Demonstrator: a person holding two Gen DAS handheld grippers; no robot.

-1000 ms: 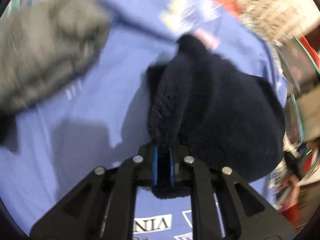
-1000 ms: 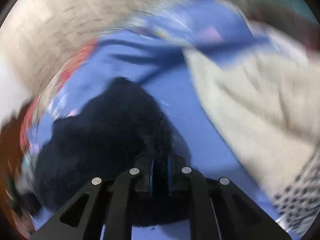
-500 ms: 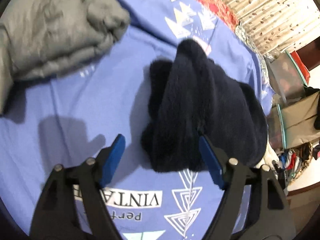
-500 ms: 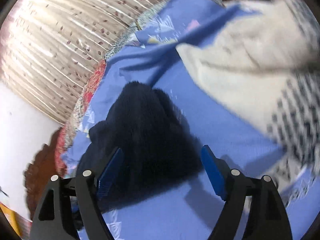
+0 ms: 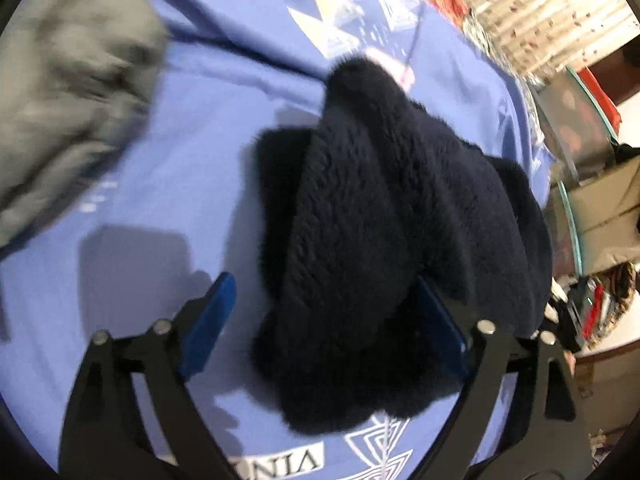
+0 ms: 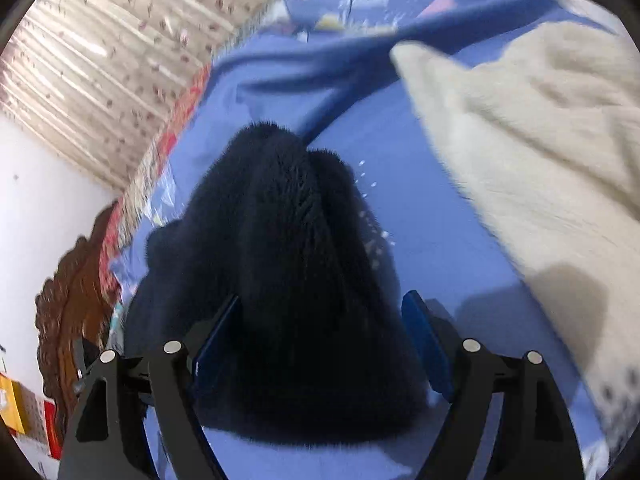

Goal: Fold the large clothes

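Note:
A dark navy fleece garment [image 5: 384, 248] lies bunched in a folded heap on the blue bedsheet [image 5: 168, 200]. My left gripper [image 5: 324, 320] is open, its blue pads [image 5: 208, 316] standing on either side of the heap's near edge. In the right wrist view the same garment [image 6: 292, 280] lies between the open jaws of my right gripper [image 6: 320, 344], blue pads [image 6: 424, 344] apart from the fabric.
A folded grey garment [image 5: 68, 92] lies at the left on the sheet. A cream knit garment [image 6: 540, 152] lies at the right. A patterned curtain [image 6: 100, 60] and a carved wooden headboard [image 6: 72, 300] stand beyond the bed. Storage boxes [image 5: 592, 184] stand beside it.
Both grippers were shut on the navy garment a second ago and have opened, letting it rest on the sheet. Both have since moved slightly closer to it.

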